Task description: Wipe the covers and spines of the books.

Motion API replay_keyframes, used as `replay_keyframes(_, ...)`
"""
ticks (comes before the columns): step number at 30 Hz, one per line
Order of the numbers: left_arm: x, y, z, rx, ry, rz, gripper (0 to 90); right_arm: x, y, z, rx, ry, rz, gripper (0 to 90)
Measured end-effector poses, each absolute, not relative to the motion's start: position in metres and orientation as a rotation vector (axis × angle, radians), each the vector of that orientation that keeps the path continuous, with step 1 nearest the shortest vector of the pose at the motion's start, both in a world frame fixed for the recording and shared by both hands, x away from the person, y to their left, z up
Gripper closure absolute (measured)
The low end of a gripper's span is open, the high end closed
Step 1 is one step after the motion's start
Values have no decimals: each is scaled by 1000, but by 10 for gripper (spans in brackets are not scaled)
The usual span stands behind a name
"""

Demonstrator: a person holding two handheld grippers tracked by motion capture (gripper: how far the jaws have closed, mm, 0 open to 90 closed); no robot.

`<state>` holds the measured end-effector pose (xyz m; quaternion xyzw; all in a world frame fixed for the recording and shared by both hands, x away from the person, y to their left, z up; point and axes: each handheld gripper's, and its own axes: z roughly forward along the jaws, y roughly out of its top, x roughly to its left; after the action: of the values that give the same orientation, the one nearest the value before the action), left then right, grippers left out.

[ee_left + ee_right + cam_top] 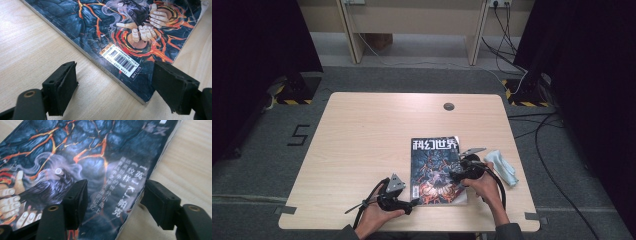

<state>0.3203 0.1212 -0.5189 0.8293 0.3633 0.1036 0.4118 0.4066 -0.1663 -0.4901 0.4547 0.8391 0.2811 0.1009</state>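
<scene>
A: High view first. Where is the magazine (436,170)?

B: Flat on the counter (362,145), between both tongs.

A: The left tongs (112,87)?

B: Wide open at its corner, holding nothing.

A: The right tongs (115,202)?

B: Open over its edge, holding nothing.

Your right gripper (460,172) hovers over the magazine's (435,162) right edge; your left gripper (404,204) sits at its near-left corner; a cloth (502,164) lies right.

Overhead camera looks down; both tool cameras closely share the magazine (435,170).
</scene>
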Motion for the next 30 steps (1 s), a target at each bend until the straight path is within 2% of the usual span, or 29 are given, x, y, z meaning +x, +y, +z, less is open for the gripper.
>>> replay_keyframes(8,326,131,-517,2109,921,257,188,392,-161,-489,1305,2475,792,373)
replay_keyframes(13,334,156,-516,2097,984,301,188,377,-154,-487,1260,2523,771,371)
replay_keyframes(15,339,166,-516,2092,1009,323,189,371,-154,-485,1241,2561,789,418)
replay_keyframes(17,343,173,-515,2085,1033,331,189,370,-156,-483,1259,2544,809,407)
replay_keyframes(23,362,192,-514,2071,1105,401,190,384,-172,-475,1286,2434,884,401)
replay_keyframes(30,386,197,-511,2064,1179,455,192,404,-179,-469,1285,2396,886,404)
